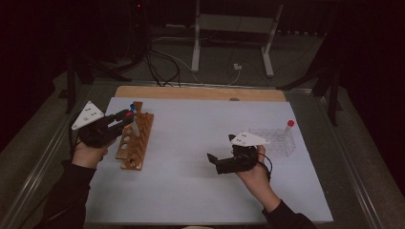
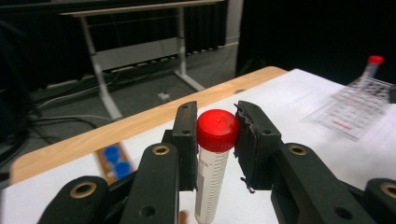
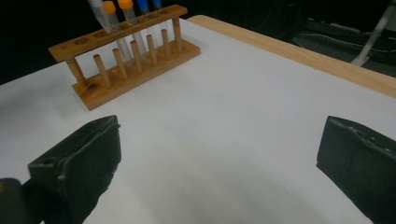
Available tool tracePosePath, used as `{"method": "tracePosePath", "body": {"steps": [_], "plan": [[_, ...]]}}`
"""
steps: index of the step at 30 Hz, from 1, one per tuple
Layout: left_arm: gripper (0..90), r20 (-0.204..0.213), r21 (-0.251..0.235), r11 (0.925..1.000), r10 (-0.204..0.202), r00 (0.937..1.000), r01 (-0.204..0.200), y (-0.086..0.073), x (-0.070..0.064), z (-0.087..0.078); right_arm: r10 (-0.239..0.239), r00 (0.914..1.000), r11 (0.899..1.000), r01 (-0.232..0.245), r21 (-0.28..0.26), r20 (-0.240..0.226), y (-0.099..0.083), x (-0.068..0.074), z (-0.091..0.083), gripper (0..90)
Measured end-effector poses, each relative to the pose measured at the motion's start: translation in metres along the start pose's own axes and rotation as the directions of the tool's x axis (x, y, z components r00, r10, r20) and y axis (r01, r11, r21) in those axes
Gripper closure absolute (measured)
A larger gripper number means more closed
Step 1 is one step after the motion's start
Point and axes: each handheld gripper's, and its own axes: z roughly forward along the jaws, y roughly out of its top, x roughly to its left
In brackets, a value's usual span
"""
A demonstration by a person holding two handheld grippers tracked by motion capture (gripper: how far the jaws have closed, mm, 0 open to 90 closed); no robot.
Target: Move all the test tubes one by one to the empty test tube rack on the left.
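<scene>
Red-capped tube (image 2: 214, 168) is seen upright between the left hand-held gripper (image 2: 215, 140) jaws, over the wooden rack (image 1: 135, 139); contact is unclear. Judged light, rigid, slippery plastic; best gripped below the cap. Right hand-held gripper (image 3: 219, 158) is held wide apart, empty.

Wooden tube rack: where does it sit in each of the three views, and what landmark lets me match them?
High view: wooden tube rack left of centre, beside the left gripper.
Left gripper view: a corner with blue caps, lower left.
Right gripper view: upper left, whole length.
Shared landmark: the table's wooden far edge.
</scene>
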Motion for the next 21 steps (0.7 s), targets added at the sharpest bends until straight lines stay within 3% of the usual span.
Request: {"method": "tracePosePath", "body": {"steps": [6, 10, 18, 21], "plan": [[71.5, -0.056, 0.002, 0.9999, -0.012, 0.9984, 0.012, -0.007, 0.012, -0.009, -0.004, 1.0000, 1.000, 0.004, 0.003, -0.002, 0.000, 0.000, 0.000, 0.0], [71.5, -0.069, 0.019, 0.9997, -0.017, 0.9975, 0.019, -0.015, 0.016, -0.007, -0.002, 1.0000, 1.000, 0.002, 0.001, -0.001, -0.001, -0.001, -0.002, 0.0], [71.5, -0.070, 0.104, 0.9936, -0.037, 0.9969, 0.044, -0.041, 0.015, 0.009, 0.008, 0.9999, 1.000, -0.007, -0.003, 0.013, -0.005, -0.007, -0.009, 0.0], [71.5, -0.079, 0.132, 0.9906, -0.025, 0.9966, 0.035, -0.048, 0.013, 0.014, 0.009, 0.9998, 1.000, -0.009, -0.005, 0.017, -0.005, -0.008, -0.010, 0.0]]}}
